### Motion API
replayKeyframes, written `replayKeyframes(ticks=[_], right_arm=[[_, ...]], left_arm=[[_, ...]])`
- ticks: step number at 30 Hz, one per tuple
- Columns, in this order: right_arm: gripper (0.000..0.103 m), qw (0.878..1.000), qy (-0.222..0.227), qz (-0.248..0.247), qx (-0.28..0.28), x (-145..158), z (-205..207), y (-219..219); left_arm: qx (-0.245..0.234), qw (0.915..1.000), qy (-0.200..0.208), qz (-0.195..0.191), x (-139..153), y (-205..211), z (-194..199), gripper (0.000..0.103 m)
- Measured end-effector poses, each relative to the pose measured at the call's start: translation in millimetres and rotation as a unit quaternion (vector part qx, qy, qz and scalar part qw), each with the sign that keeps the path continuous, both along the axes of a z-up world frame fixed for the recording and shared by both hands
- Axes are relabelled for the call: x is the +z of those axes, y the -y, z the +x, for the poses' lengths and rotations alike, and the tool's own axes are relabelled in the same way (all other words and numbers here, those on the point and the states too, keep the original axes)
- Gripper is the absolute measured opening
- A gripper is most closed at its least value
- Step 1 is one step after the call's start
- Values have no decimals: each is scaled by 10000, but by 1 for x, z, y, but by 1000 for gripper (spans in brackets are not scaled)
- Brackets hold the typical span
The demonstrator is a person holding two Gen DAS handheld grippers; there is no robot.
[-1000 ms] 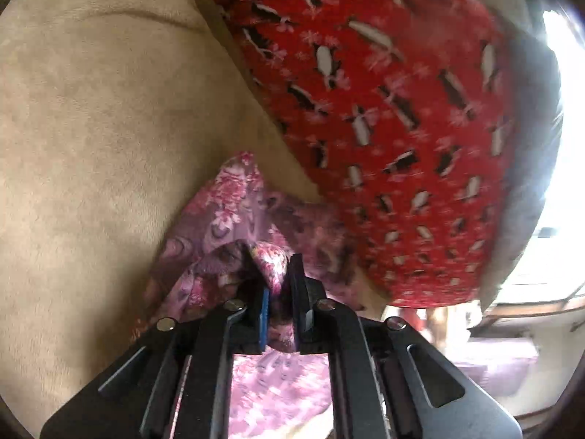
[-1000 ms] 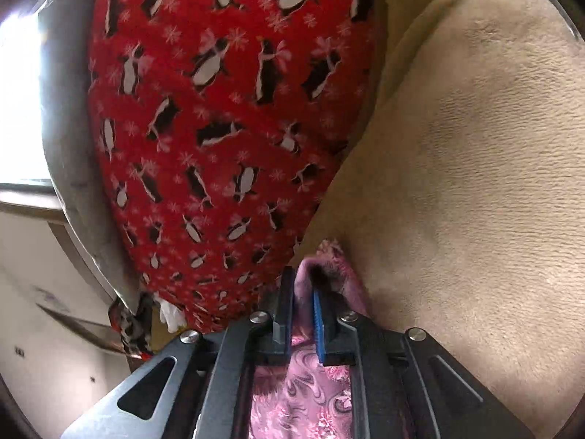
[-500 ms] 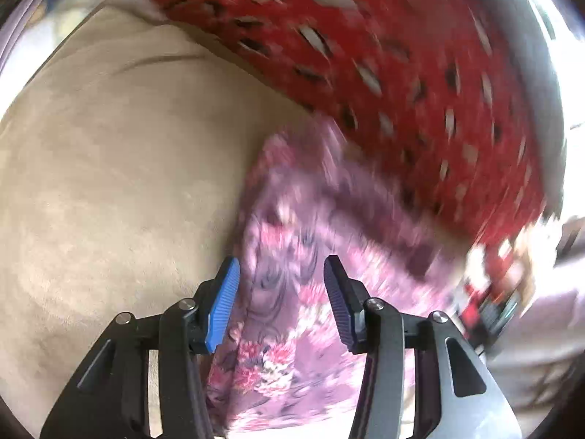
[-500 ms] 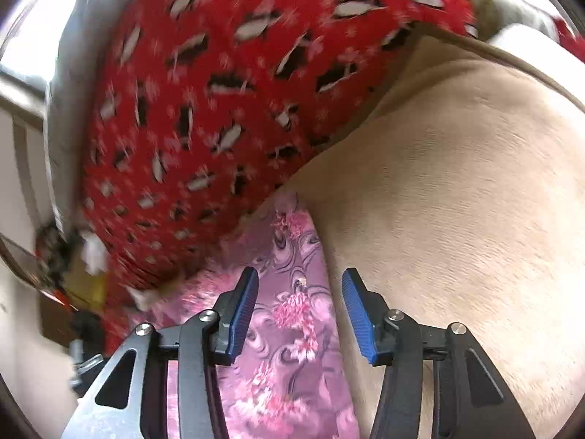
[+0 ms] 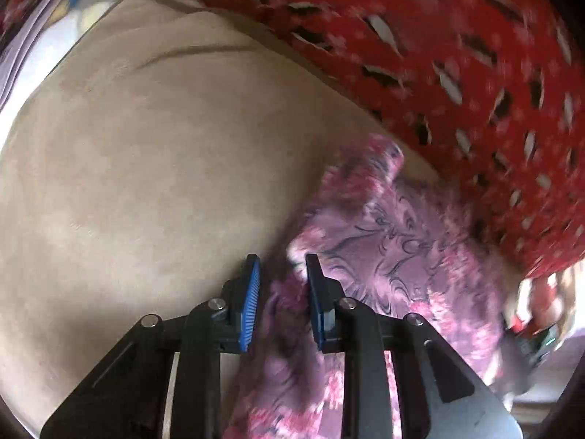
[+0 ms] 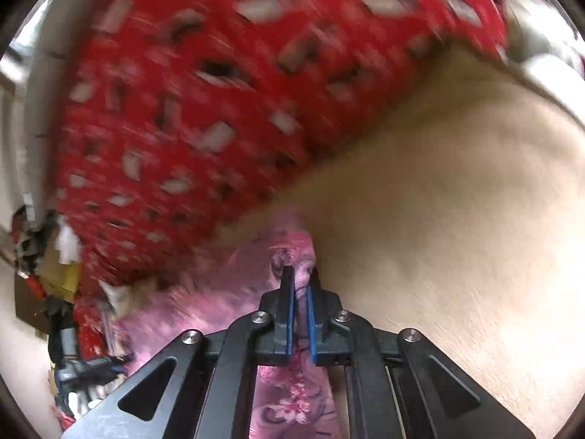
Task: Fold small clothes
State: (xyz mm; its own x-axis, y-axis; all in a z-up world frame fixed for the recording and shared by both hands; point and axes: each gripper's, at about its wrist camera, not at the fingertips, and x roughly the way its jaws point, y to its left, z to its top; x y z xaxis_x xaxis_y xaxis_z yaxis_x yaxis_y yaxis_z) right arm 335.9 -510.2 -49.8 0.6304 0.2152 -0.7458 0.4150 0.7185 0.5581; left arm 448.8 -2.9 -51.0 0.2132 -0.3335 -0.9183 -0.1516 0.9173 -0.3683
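A small pink and purple floral garment (image 5: 395,241) lies crumpled on a beige plush surface (image 5: 146,183), next to a red penguin-print fabric (image 5: 457,55). My left gripper (image 5: 283,259) points steeply down at the garment's left edge. Its jaws are closing with a fold of that edge between the blue pads (image 5: 250,292), and a dark gap still shows on the left side. In the right wrist view my right gripper (image 6: 299,272) is shut on a bunched edge of the same garment (image 6: 292,409), where it meets the beige surface (image 6: 457,237). The picture is blurred by motion.
The red penguin-print fabric (image 6: 201,109) rises like a wall just behind the garment. Blurred clutter (image 6: 65,329) lies at the lower left of the right wrist view. The beige surface spreads wide on the outer side of each gripper.
Both grippers let go of the garment, opened wide and shifted along its edge. The right one has shut on the cloth again. The left one's jaws have narrowed around a fold.
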Motion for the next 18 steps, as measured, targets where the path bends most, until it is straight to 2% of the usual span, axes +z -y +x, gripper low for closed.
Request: replayKeyframes(ticks=[1, 3, 4, 7, 8, 9, 11, 12, 16, 18], right_arm=[[12, 9999, 64, 116, 9, -1, -8, 0], [14, 9991, 282, 303, -1, 3, -27, -1], [19, 9984, 363, 430, 37, 6, -43, -3], [40, 9979, 391, 487, 163, 11, -86, -9], [42, 9982, 357, 441, 176, 11, -102, -12], [42, 9985, 316, 409, 194, 9, -119, -15], [42, 9991, 166, 343, 205, 5, -147, -21], [42, 9992, 113, 334, 190, 5, -153, -24], [43, 9972, 54, 710, 237, -6, -172, -38], [43, 9969, 80, 715, 322, -5, -170, -48]], left_arm=[[33, 9999, -6, -113, 3, -9, -4, 22], [10, 9991, 7, -434, 11, -28, -20, 22], [-55, 9988, 28, -489, 16, -33, -32, 22], [-459, 9975, 119, -515, 27, -31, -68, 23], [-561, 9970, 157, -501, 29, -29, -81, 27], [-701, 9963, 178, -475, 30, -19, -93, 37], [-894, 9950, 201, -397, 32, -1, -114, 48], [-997, 9944, 194, -286, 30, 7, -124, 50], [-1287, 9910, -66, 360, 10, 29, -145, 51], [-1225, 9908, -116, 556, 0, 30, -153, 51]])
